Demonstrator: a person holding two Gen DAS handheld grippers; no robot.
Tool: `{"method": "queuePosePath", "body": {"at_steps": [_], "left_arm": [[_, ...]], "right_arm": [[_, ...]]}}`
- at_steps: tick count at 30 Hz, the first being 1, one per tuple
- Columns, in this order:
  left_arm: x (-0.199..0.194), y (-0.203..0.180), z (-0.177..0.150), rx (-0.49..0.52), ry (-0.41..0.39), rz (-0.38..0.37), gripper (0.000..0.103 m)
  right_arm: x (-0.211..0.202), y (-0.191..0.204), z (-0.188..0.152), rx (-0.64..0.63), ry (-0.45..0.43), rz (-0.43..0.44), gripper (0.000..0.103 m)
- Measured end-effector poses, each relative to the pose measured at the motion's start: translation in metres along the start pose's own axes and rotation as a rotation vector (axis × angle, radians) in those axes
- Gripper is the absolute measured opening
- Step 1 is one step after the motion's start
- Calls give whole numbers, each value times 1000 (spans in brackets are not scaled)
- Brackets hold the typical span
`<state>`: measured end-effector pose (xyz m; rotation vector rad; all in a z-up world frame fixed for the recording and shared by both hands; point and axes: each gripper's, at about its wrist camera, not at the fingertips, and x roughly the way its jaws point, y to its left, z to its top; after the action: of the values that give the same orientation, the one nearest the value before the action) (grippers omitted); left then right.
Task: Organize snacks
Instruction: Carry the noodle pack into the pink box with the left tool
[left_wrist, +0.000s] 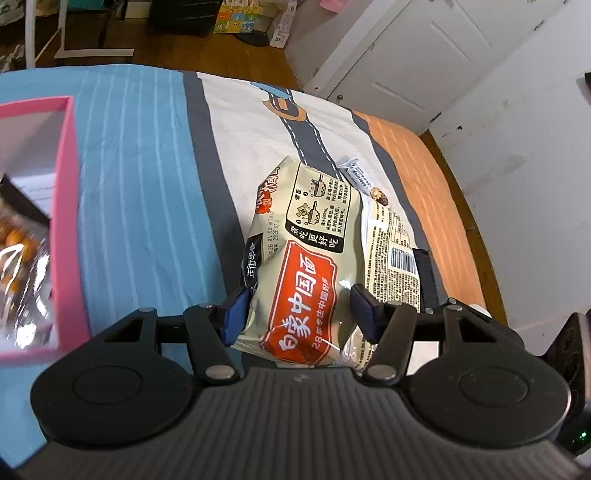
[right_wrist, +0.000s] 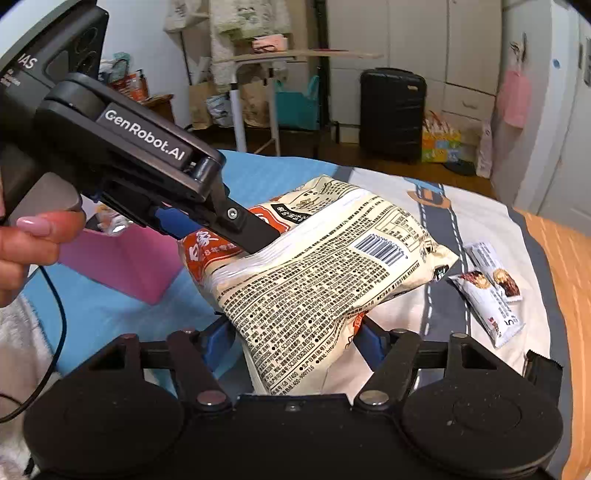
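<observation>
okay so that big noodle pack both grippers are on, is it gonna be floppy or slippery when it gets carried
The noodle pack looks puffy and crinkled, so its film probably gives under the pads while the block inside stays fairly stiff. Its glossy wrapper could slip. With the left gripper and right gripper both shut on it, it likely stays level, and it seems light for its bulk.

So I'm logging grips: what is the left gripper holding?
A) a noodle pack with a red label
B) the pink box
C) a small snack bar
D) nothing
A: the left gripper has its blue pads pressed on either side of the noodle pack, red label facing the camera.
</observation>
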<state>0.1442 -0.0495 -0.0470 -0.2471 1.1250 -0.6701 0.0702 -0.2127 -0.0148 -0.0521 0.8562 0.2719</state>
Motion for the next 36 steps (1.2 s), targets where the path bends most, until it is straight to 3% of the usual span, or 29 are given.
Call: {"method": "queuePosePath", "body": {"at_steps": [10,19,24,27,36], "left_arm": [[-66,12,-21,-1,-107,12,57],[-143,70,-39,-126,-251,22,57],[-175,118,-39,-199,-289,108,57],[-185,144,-35,-216,-276,189,57],[-198,219,-16,-287,-290,314,57]], "right_arm": [[-26,45,20,-143,-50,32,73],[-16,105,63,-312,-114,111,73],[15,144,86,-361,-140,216,73],[44,161,98,-365,-111,290,73],[111,203,129,-378,-79,398,73]]}}
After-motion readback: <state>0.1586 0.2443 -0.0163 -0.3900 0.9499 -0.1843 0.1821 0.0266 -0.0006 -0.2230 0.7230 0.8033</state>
